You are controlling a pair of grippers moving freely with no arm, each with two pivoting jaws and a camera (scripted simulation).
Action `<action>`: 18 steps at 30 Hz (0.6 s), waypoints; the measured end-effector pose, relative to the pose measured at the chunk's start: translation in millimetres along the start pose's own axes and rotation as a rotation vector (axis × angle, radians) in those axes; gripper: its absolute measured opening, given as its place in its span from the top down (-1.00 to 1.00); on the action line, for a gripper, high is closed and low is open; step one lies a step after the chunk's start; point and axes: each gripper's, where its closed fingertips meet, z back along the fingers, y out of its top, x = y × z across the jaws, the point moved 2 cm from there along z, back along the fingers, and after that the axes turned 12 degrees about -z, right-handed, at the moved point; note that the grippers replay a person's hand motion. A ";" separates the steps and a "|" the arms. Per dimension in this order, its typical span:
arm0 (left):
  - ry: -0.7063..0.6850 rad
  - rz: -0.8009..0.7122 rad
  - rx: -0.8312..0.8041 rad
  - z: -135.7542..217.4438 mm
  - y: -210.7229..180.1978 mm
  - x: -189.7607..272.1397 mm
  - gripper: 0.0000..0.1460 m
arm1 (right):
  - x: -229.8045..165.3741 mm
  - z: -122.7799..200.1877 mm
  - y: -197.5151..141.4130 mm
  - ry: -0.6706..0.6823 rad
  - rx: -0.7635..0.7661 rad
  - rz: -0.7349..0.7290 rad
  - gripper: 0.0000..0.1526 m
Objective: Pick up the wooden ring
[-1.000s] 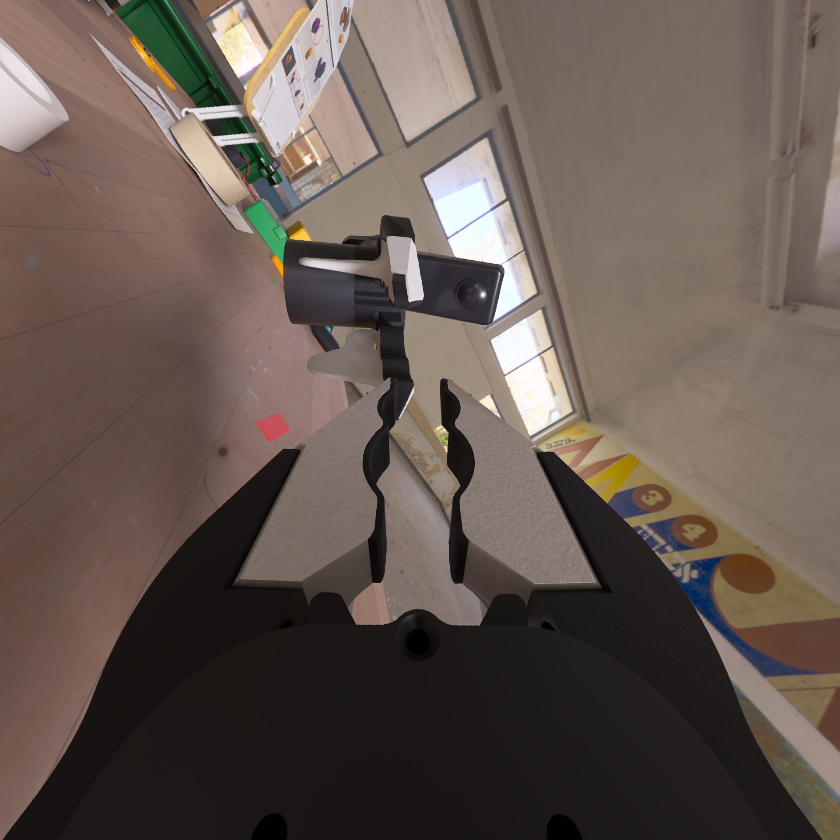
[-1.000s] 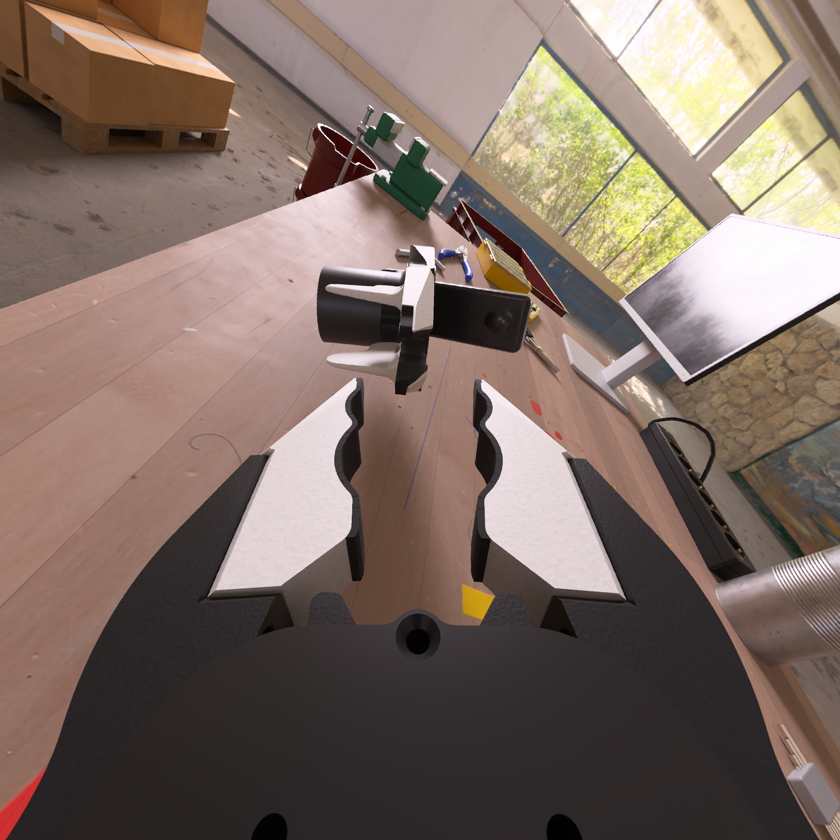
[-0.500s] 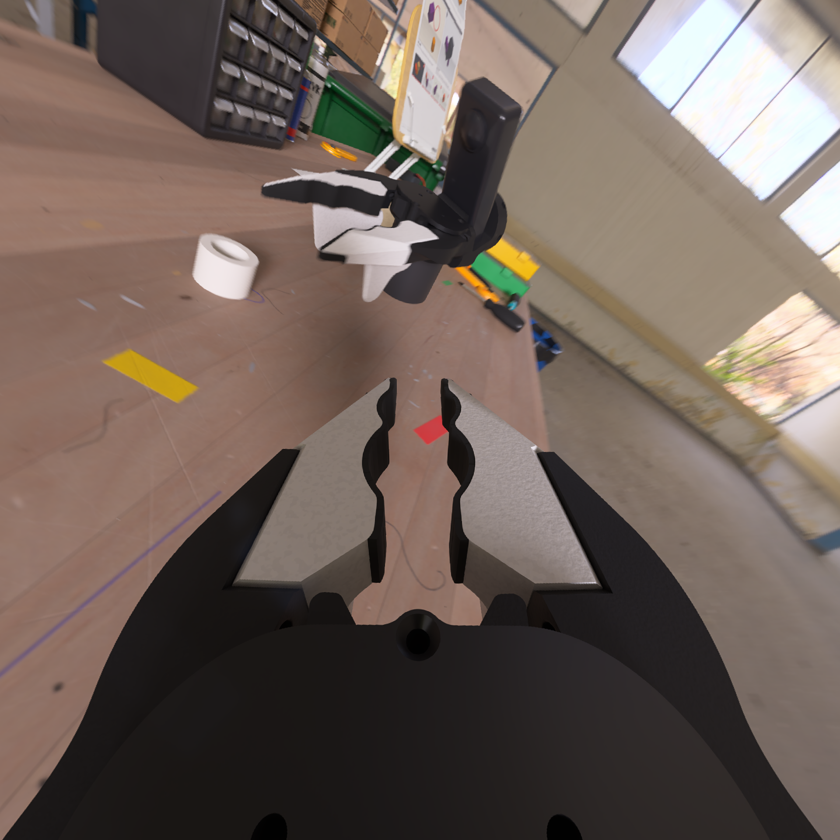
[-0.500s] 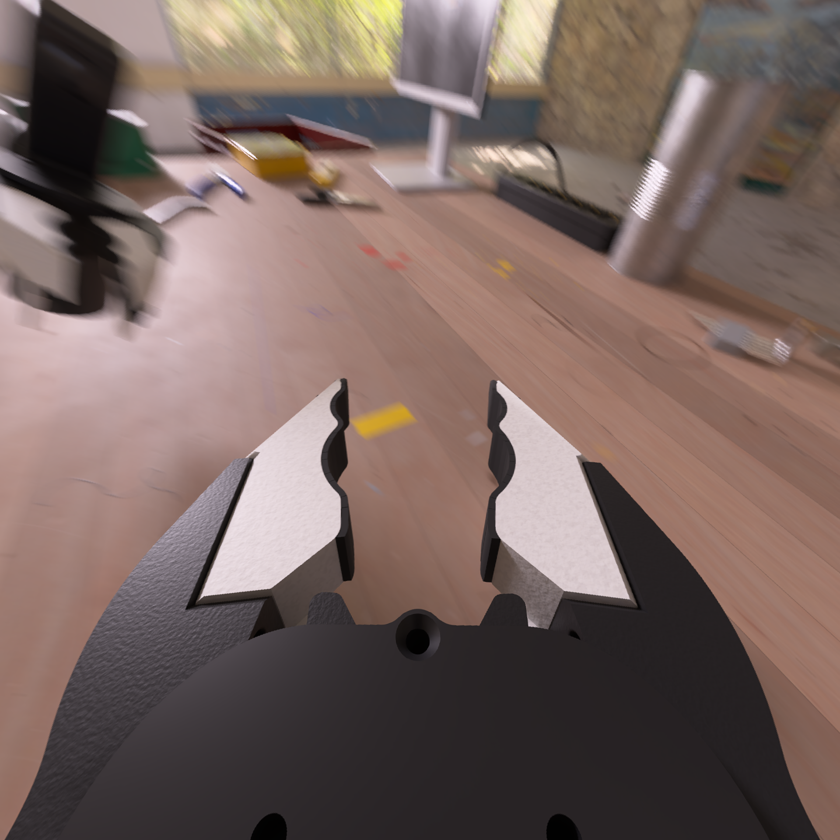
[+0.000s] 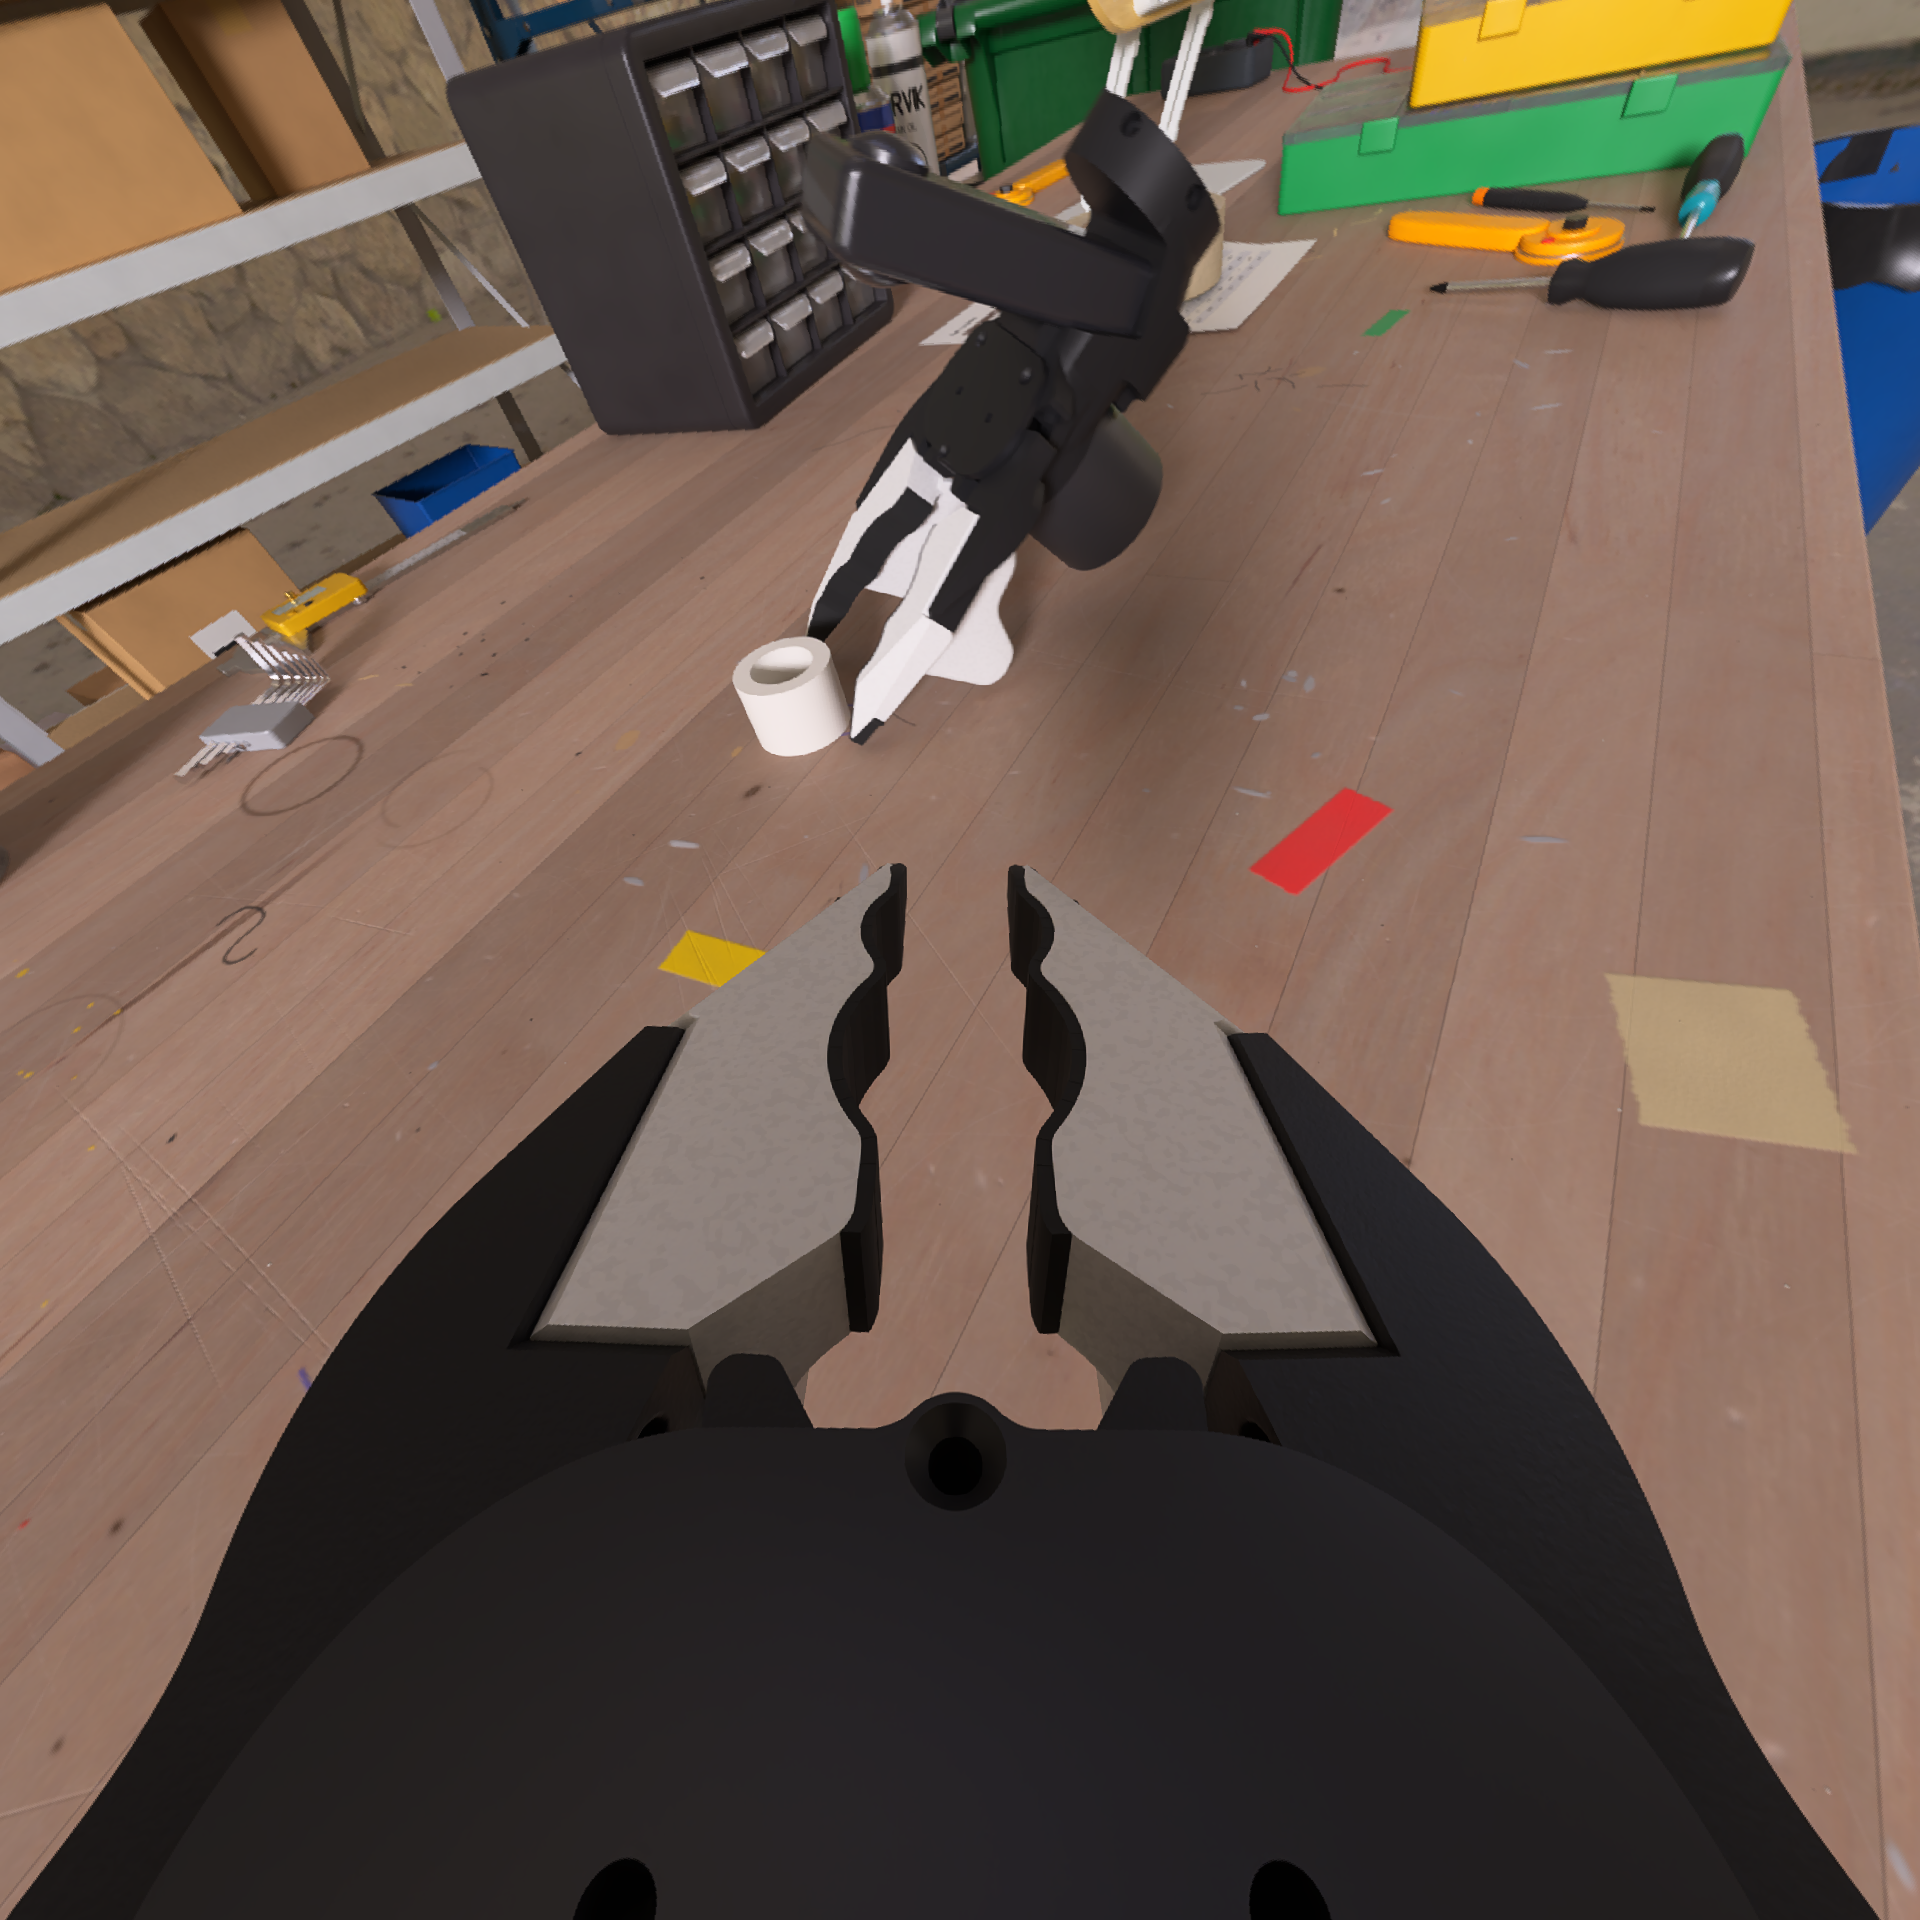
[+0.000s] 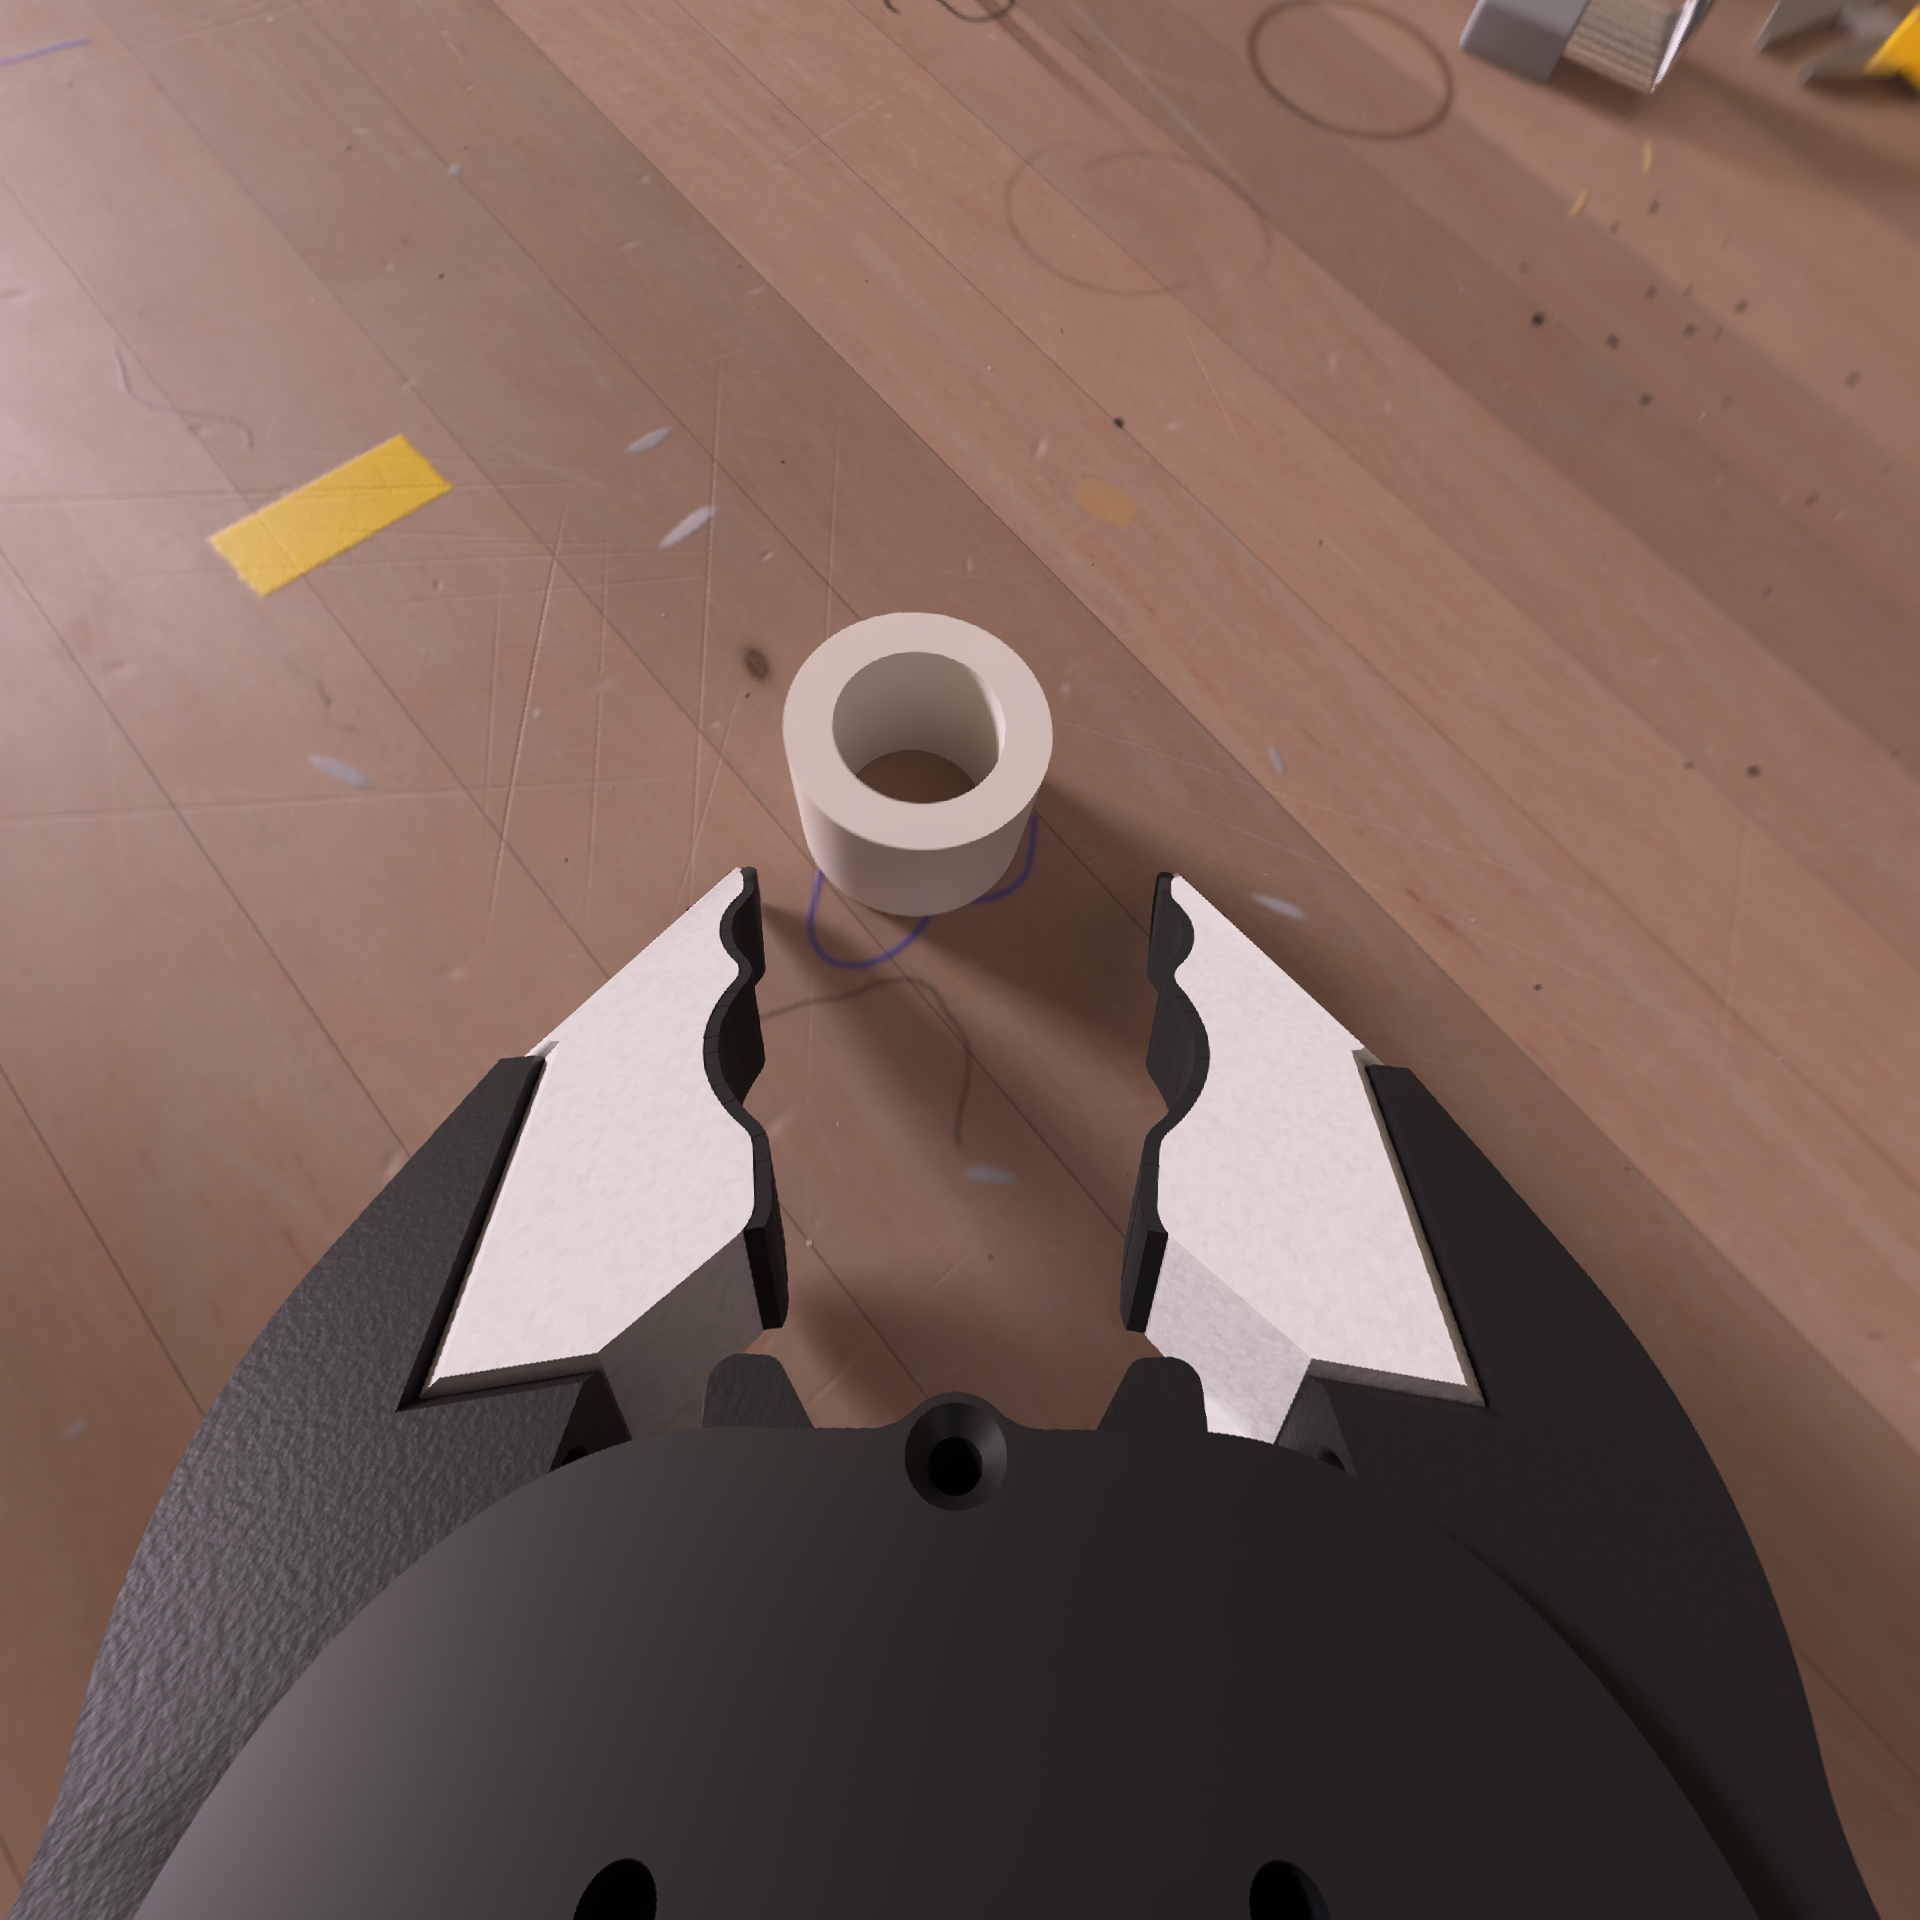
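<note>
The wooden ring (image 6: 904, 852) is a short, pale, thick-walled cylinder standing on end on the wooden bench. In the right wrist view it sits just beyond my fingertips, roughly centred on the gap. My right gripper (image 6: 956, 888) is wide open, empty, and angled down at the ring. The left wrist view shows the ring (image 5: 790, 696) farther off, with the right gripper (image 5: 844, 681) tilted over it, tips at the ring's sides. My left gripper (image 5: 956, 883) hovers low over the bench well short of the ring. Its jaws stand a narrow gap apart and hold nothing.
A black drawer cabinet (image 5: 686, 208) and a green toolbox (image 5: 1507, 135) stand at the far end, with screwdrivers (image 5: 1642, 272) beside them. Metal bits (image 5: 260, 707) lie at the left. Red tape (image 5: 1320, 840) and yellow tape (image 6: 330, 512) mark the bench. The bench edge (image 5: 1860, 727) runs along the right.
Both grippers swung from facing each other down toward the bench. The right gripper opened wider and came down to the ring. The left gripper's gap is unchanged.
</note>
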 end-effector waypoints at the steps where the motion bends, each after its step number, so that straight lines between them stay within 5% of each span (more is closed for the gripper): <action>1: -0.006 -0.001 -0.003 -1.1 -0.6 0.9 0.74 | 0.2 -2.8 0.4 0.007 -0.012 -0.029 0.02; 5: -0.009 0.039 0.018 -3.7 0.4 -1.0 0.74 | -4.7 -14.4 7.6 0.064 -0.034 -0.048 0.05; 9: 0.061 0.024 0.013 -7.7 2.5 -14.6 0.74 | -10.9 -19.0 11.9 0.099 -0.035 -0.007 0.34; 18: 0.346 -0.430 -0.112 -39.0 30.6 -61.7 0.74 | -54.4 17.5 30.1 0.211 -0.035 -0.179 0.34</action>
